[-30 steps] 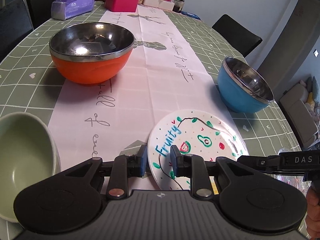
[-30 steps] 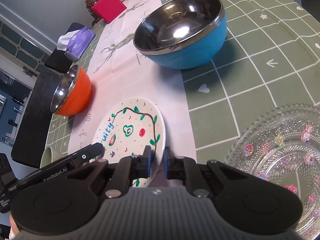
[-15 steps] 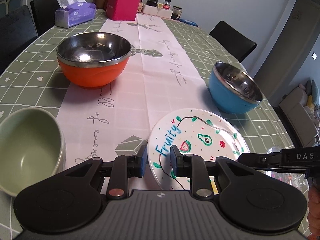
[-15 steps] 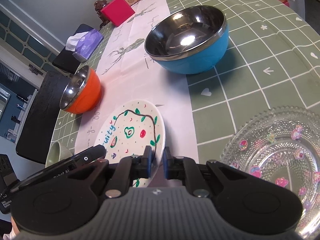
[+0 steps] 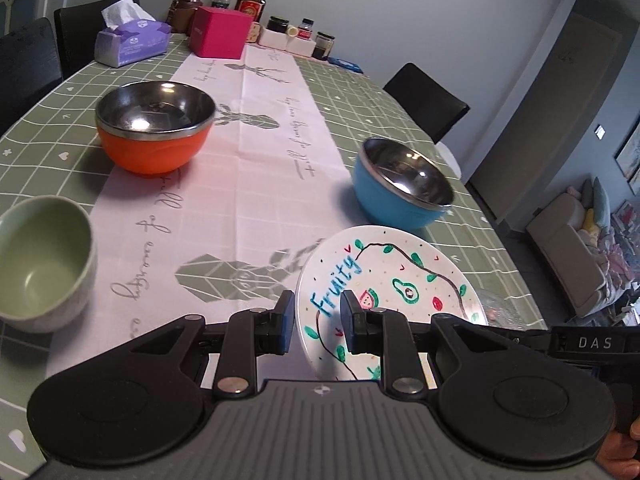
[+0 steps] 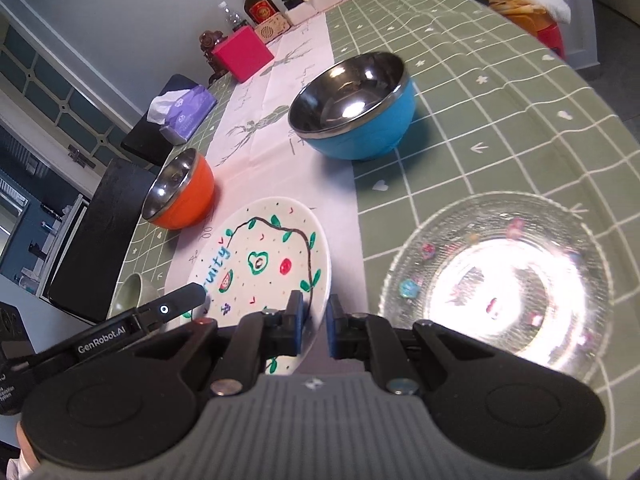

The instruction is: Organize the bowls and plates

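We cannot see the near edge of the painted plate (image 5: 400,276): the left gripper (image 5: 316,322) covers it in the left wrist view, and the right gripper (image 6: 312,326) covers it in the right. Glare washes out the centre of the glass plate (image 6: 500,276), whose near rim is hidden. The green bowl (image 5: 40,268) is cut off by the picture's left edge. Labels on the far jars (image 5: 308,28) are too small to read.

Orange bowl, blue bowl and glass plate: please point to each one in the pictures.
Orange bowl (image 5: 154,152), left wrist view, on its orange outer wall.
Blue bowl (image 6: 372,136), right wrist view, on its blue outer wall.
Glass plate (image 6: 404,272), right wrist view, on its left rim.
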Demonstrator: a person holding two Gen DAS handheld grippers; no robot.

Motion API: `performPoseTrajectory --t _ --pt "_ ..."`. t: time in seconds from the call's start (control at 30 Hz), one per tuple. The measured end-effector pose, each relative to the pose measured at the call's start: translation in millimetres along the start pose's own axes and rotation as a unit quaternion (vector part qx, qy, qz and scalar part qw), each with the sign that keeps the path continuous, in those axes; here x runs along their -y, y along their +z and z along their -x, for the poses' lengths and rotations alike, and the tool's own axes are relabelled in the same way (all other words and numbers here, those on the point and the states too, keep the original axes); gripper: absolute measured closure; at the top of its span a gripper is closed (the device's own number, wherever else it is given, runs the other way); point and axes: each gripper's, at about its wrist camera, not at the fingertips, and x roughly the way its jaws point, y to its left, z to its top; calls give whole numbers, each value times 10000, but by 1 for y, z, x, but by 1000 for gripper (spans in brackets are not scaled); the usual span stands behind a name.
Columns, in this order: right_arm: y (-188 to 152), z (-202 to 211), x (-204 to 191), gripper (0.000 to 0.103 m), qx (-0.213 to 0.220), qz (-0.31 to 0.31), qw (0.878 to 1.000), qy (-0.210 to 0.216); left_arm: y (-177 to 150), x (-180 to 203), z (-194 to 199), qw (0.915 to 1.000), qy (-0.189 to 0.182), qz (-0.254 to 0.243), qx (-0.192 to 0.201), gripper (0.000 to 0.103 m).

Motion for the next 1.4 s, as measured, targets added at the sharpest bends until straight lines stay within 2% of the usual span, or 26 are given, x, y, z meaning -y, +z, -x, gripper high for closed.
performPoseTrajectory --t 0.2,0.6,0.93,1.03,1.1,1.4 --pt "-11 26 22 93 88 -218 9997 -90 -10 24 -1 9997 -230 2 -37 76" --pt "-6 70 73 93 501 -539 9951 -654 -25 82 -33 9976 -622 16 -309 76" --pt "-3 68 90 93 539 -666 9908 -1047 -34 98 -55 9966 -613 -8 -556 76" --pt "-2 67 91 92 557 -591 9889 -1241 -36 102 -59 9963 -591 -92 -619 85" --pt "-1 67 92 92 590 -521 9874 -1372 -37 104 -61 9962 -592 -130 -618 85" --pt "-1 59 93 90 424 -446 9867 -1507 -37 102 -63 9963 -541 -182 -645 85"
